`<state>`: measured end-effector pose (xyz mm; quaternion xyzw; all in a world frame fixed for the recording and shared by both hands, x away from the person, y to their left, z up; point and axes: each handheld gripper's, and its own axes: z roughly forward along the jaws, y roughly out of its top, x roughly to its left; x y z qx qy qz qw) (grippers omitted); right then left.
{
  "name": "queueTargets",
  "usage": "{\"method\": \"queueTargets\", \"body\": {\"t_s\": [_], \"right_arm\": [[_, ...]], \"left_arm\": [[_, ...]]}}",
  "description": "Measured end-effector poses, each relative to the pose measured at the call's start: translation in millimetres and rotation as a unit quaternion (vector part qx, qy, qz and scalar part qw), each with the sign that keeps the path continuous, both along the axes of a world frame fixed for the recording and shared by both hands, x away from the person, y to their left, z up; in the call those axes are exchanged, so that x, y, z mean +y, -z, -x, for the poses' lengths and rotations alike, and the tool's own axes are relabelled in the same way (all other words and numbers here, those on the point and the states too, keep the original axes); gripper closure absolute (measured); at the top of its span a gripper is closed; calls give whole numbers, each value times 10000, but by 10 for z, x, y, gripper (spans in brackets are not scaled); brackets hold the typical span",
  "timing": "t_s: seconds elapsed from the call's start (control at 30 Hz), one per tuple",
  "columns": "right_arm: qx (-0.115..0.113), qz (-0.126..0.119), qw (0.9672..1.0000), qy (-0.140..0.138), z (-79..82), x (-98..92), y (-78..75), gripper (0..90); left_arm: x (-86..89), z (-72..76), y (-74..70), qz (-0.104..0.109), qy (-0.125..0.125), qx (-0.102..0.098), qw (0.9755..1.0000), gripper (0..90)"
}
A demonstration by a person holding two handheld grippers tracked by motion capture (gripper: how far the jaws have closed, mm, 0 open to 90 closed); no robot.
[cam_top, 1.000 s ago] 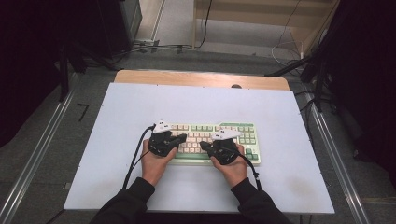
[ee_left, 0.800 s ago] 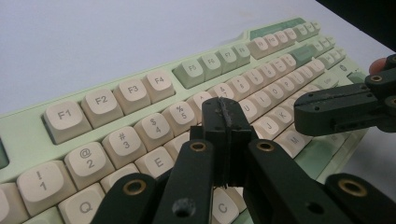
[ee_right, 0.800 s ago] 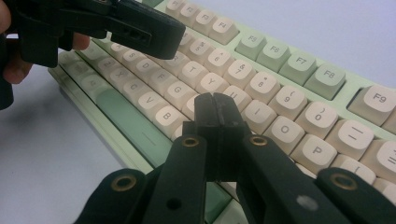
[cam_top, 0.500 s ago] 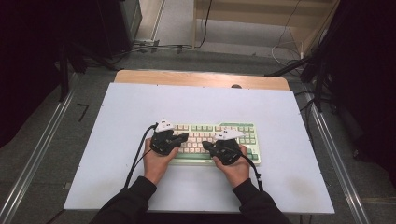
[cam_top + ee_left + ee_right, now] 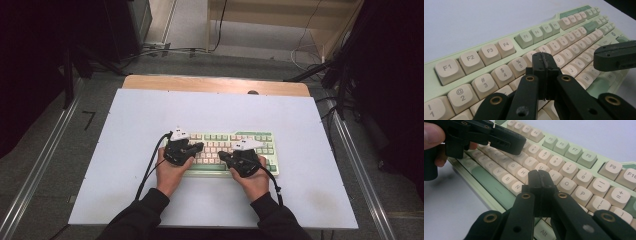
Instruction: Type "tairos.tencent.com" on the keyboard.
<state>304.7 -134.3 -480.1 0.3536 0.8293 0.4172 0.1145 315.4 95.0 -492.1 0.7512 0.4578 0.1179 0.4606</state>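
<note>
A pale green keyboard [image 5: 260, 142] with cream keys lies on the white table top [image 5: 200, 110], near its front. My left gripper [image 5: 200, 146] hovers over the keyboard's left half, shut with nothing in it. In the left gripper view its closed jaws [image 5: 544, 58] point at the number and upper letter rows of the keyboard [image 5: 486, 60]. My right gripper [image 5: 222, 156] is over the middle keys, also shut and empty. Its jaws [image 5: 538, 176] sit just above the H, J and N keys of the keyboard [image 5: 574, 167]. The two tips face each other, a short gap apart.
A wooden strip [image 5: 215, 84] edges the table's far side. Metal rails [image 5: 45, 155] run along both sides of the table. Cables lie on the floor beyond the table. The other gripper's dark jaw [image 5: 616, 57] shows at the right of the left gripper view.
</note>
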Motion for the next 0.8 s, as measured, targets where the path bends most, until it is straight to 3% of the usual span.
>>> {"method": "queueTargets", "body": {"t_s": [0.8], "right_arm": [[4,-8,10000,-8,-3,-1,-2,878]], "left_arm": [[-19,-19,33,-32,-24,61,10000,900]]}}
